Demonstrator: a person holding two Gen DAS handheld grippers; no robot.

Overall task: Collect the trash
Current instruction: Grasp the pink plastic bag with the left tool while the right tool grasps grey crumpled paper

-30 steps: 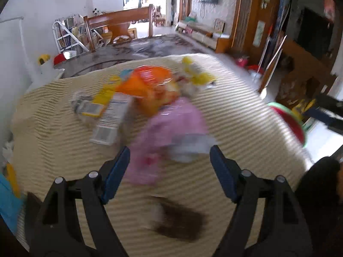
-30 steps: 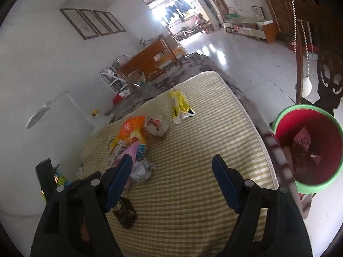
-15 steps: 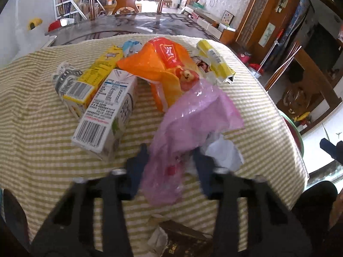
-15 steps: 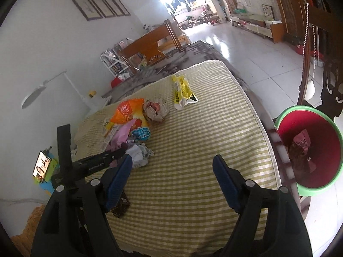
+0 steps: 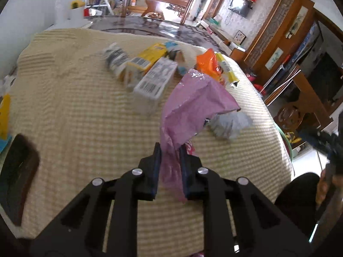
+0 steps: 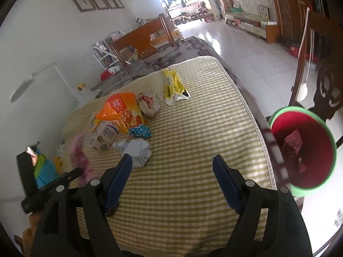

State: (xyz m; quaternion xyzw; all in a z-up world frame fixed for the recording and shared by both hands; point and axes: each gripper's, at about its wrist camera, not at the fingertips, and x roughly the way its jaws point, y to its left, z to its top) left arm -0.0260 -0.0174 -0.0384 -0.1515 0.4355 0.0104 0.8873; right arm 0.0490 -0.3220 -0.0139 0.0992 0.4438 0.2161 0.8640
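Note:
My left gripper (image 5: 170,153) is shut on the lower end of a pink plastic bag (image 5: 193,105), which hangs up off the checked cloth (image 5: 85,115). In the right wrist view the same pink bag (image 6: 79,154) shows blurred at the left, beside the left gripper (image 6: 70,175). My right gripper (image 6: 171,160) is open and holds nothing, above the cloth near a crumpled white paper (image 6: 137,150). A red bin (image 6: 304,150) with a green rim stands off the table's right edge, with some trash inside.
More trash lies on the cloth: a white carton (image 5: 155,79), a yellow carton (image 5: 148,61), an orange bag (image 6: 120,111), a blue wrapper (image 6: 140,131), a yellow wrapper (image 6: 174,85) and a dark wrapper (image 5: 19,171). A wooden chair (image 6: 141,38) stands behind.
The left gripper's jaws went from wide open to shut on the pink bag, then drew it back off the pile. The right gripper stayed open and hardly moved.

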